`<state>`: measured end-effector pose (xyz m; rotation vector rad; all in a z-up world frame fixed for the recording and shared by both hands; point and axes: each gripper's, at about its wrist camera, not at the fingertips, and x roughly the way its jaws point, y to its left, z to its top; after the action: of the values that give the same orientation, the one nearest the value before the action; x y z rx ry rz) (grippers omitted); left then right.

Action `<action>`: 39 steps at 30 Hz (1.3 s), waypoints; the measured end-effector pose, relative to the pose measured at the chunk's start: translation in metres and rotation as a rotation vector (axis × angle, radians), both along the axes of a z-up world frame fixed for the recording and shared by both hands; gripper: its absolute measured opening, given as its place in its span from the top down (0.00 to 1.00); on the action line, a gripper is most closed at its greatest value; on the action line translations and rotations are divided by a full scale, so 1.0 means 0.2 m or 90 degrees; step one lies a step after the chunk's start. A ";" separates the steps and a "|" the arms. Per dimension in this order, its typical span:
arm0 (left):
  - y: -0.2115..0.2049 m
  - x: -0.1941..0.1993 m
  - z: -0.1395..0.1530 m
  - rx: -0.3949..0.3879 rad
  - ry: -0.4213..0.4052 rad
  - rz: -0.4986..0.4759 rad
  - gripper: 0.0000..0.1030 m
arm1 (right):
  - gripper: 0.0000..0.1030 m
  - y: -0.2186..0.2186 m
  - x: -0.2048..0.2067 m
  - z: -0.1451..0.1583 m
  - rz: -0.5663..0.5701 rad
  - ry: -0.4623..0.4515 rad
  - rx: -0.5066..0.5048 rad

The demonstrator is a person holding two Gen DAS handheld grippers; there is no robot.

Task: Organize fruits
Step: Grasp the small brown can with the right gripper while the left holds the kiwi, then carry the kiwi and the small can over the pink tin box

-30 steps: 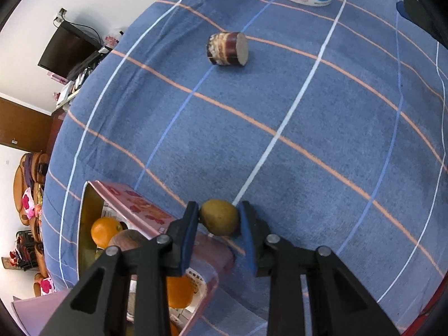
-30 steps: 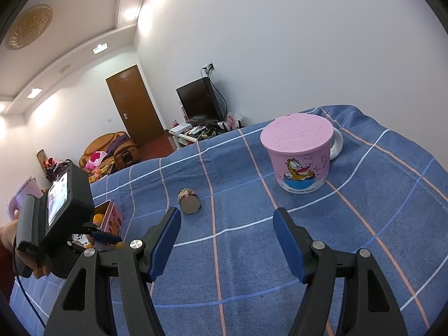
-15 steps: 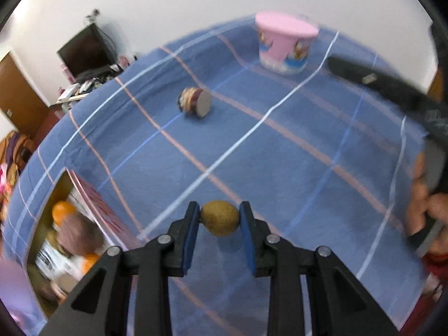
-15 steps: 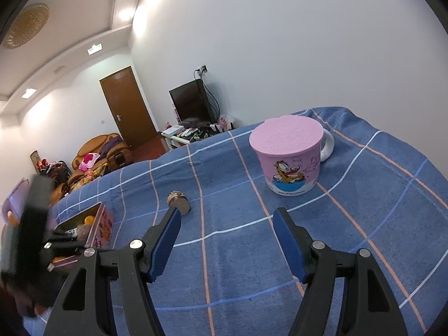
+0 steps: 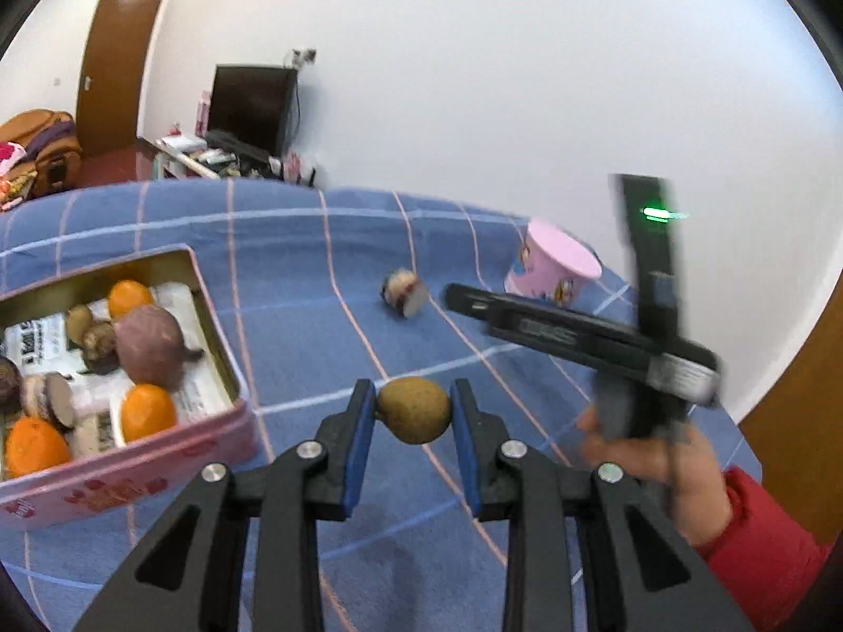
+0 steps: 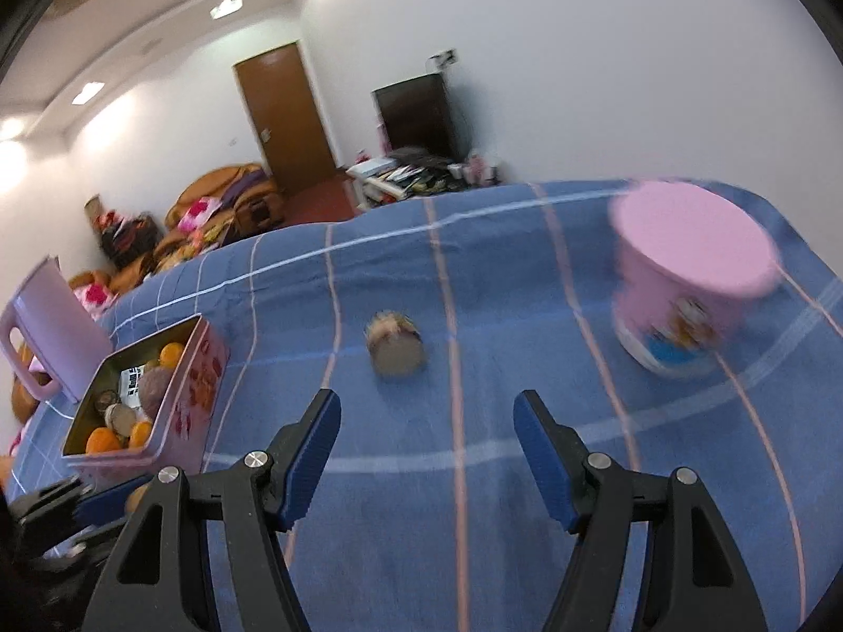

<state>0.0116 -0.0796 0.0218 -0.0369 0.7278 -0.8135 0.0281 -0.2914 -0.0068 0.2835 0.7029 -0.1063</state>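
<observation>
Kiwi [image 5: 414, 410] clamped in left tool [image 5: 413, 411] | just right of tin [image 5: 221, 368] rim

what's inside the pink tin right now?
The pink tin holds three oranges, a purplish round fruit, small brown fruits, a cut piece and printed packets. Whatever lies beneath them is covered.

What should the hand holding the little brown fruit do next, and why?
Probably carry it left and over the open pink tin. The left gripper is shut on the brown fruit, held above the blue cloth and outside the tin, where the oranges and other fruit already lie.
</observation>
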 end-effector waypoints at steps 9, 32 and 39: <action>0.03 0.01 0.02 0.010 -0.012 0.027 0.70 | 0.33 0.10 0.43 -0.16 0.034 0.116 -0.063; 0.05 -0.04 -0.06 0.145 -0.147 0.180 0.70 | 0.60 0.41 -0.36 0.08 -0.092 -0.106 -0.128; 0.05 -0.12 -0.07 0.167 -0.171 0.182 0.70 | 0.60 0.52 -0.42 0.11 -0.075 -0.137 -0.153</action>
<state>-0.0127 -0.0688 0.0072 0.1980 0.5531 -0.4349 -0.0562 -0.1866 0.0143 0.1032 0.4534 -0.2672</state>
